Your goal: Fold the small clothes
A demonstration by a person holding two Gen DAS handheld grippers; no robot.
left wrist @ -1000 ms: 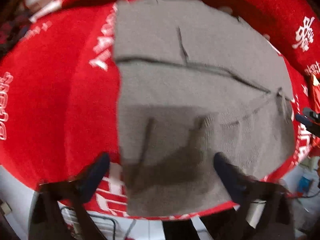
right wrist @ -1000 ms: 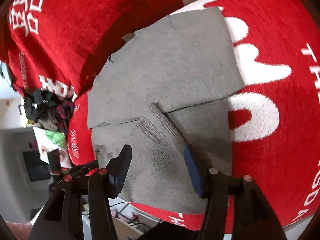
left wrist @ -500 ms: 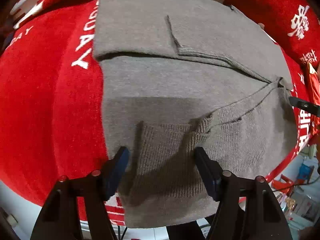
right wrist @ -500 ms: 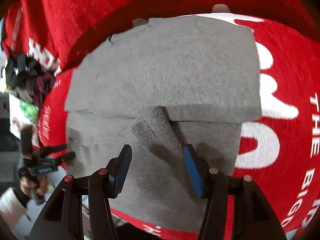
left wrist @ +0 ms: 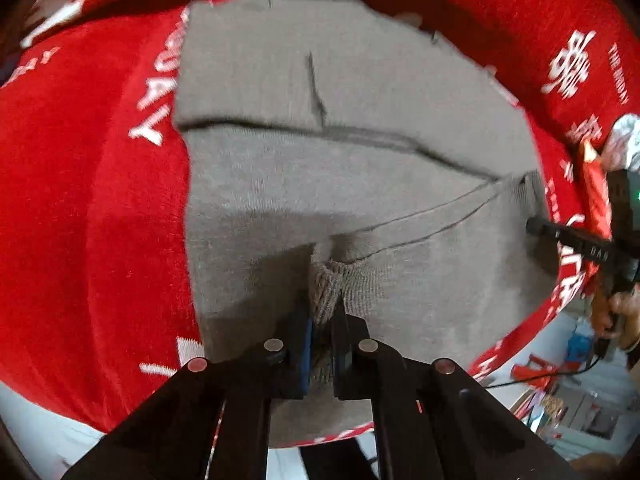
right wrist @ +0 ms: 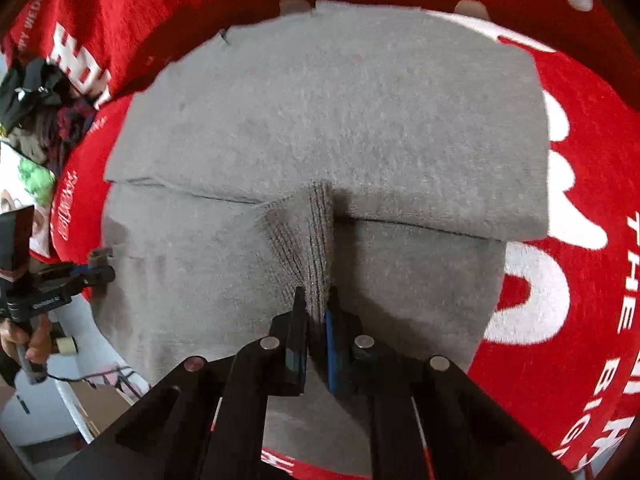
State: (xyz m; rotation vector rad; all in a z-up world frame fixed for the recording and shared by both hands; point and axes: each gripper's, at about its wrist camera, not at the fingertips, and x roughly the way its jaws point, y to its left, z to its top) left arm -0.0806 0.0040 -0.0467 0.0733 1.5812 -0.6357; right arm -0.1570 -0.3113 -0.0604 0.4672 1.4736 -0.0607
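The red cloth [left wrist: 92,200] carries white lettering. In the left wrist view, beside the grey garment's left edge, letters ending in "DAY" [left wrist: 156,92] run along it, the start blurred; at upper right stand white Chinese-style characters [left wrist: 568,64], too blurred to read, with small print next to them that seems to start "THE". In the right wrist view "THE BIG" [right wrist: 616,312] runs down the right side in white capitals, near large white shapes, and more lettering at upper left is unreadable

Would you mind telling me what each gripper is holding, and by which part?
Both hold the grey sweater: left gripper and right gripper each pinch a ribbed cuff.
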